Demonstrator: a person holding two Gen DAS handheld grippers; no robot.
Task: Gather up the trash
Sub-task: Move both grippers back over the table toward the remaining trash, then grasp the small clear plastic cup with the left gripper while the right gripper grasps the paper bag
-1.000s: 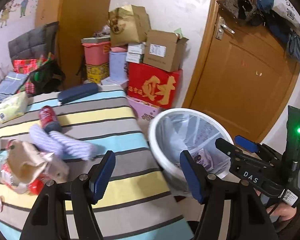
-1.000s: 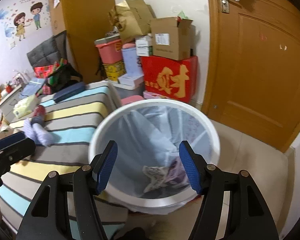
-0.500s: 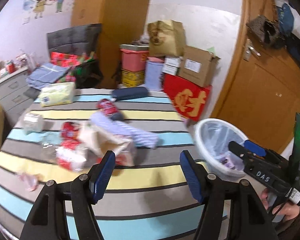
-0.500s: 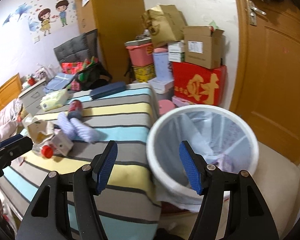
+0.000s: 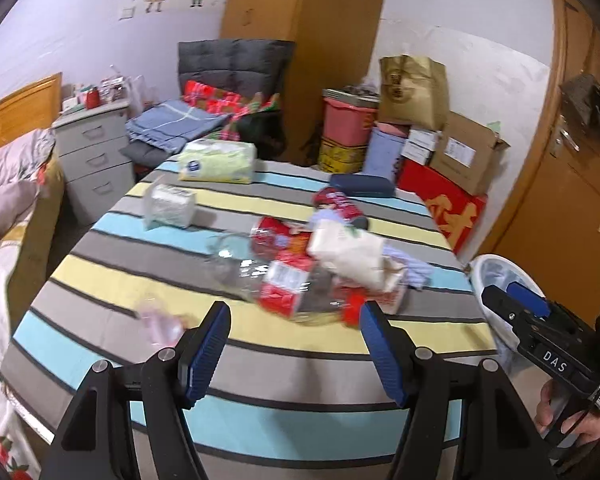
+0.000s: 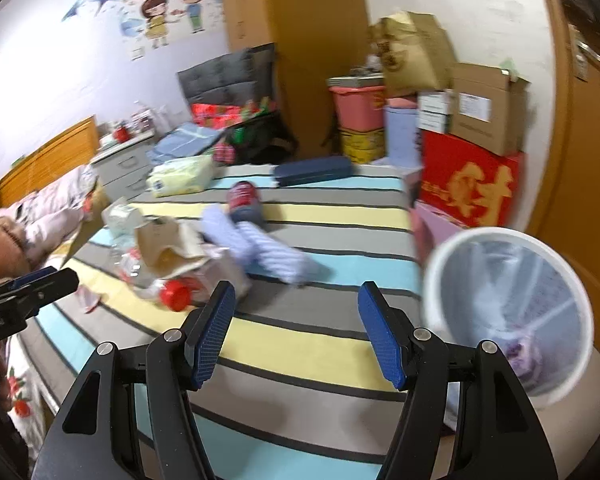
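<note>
Both claws hang open and empty over the striped counter (image 5: 112, 276), which serves as the landmark: a wide top in grey, yellow and pale blue bands. Beyond its far edge rise a tall wooden cabinet (image 5: 304, 20), a grey padded chair back (image 5: 232, 60) and a stack of cardboard boxes (image 5: 468, 156) with a red box (image 6: 470, 180) under them. Off the counter's left side stand a grey drawer unit (image 5: 96, 152) and a bed (image 5: 8, 184) heaped with bedding. Off its right near corner sits the white trash bin (image 6: 512, 312), lined with a clear bag, with crumpled purple scraps at the bottom.

On the counter's middle lies the trash pile (image 5: 312, 272): a clear plastic bottle with a red label, a torn paper bag and red wrappers, all blurred. Behind it lie a red can (image 6: 244, 196), a rolled lilac cloth (image 6: 260, 248) and a dark blue case (image 5: 362, 185). A green tissue pack (image 5: 218, 160) rests at the far left edge.

Left claw (image 5: 294, 344) hovers over the near edge, blue pads wide apart, just short of the pile and touching nothing. Right claw (image 6: 296, 332), likewise spread, hovers between the pile and the bin.
</note>
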